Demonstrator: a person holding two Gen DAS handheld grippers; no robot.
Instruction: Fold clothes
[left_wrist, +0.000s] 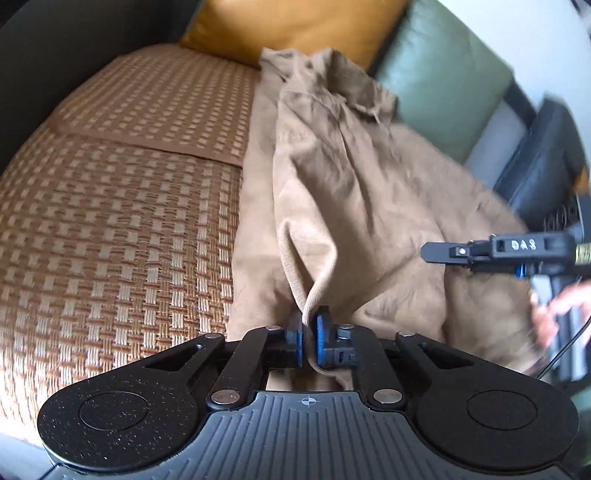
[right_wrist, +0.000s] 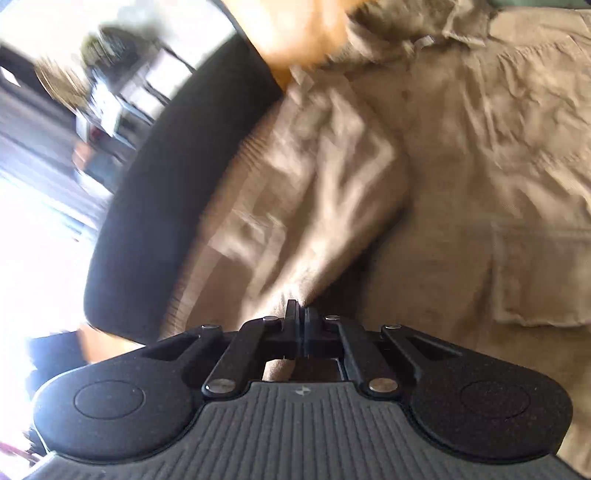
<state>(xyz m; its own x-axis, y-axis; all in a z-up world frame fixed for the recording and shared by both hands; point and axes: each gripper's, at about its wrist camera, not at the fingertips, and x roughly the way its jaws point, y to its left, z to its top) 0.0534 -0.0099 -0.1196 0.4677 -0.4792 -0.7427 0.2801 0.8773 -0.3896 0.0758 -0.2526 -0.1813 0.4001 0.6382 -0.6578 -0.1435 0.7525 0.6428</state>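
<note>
Left of my left fingers a woven mat (left_wrist: 122, 206) covers the sofa seat. Ahead of them, at the far end, an orange cushion (left_wrist: 295, 26) leans beside a green cushion (left_wrist: 443, 85). Left of my right fingers runs a black armrest (right_wrist: 177, 184), with a bright, blurred room (right_wrist: 55, 129) beyond it.

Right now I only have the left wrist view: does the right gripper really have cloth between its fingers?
Observer: Yes. The right gripper is shut on a pinched ridge of the tan trousers.
Operator: What lies beside that grip?
Observer: A flapped cargo pocket lies flat, to the right of the grip.
Operator: And on the other side?
Observer: A black padded sofa edge borders the cloth there.
</note>
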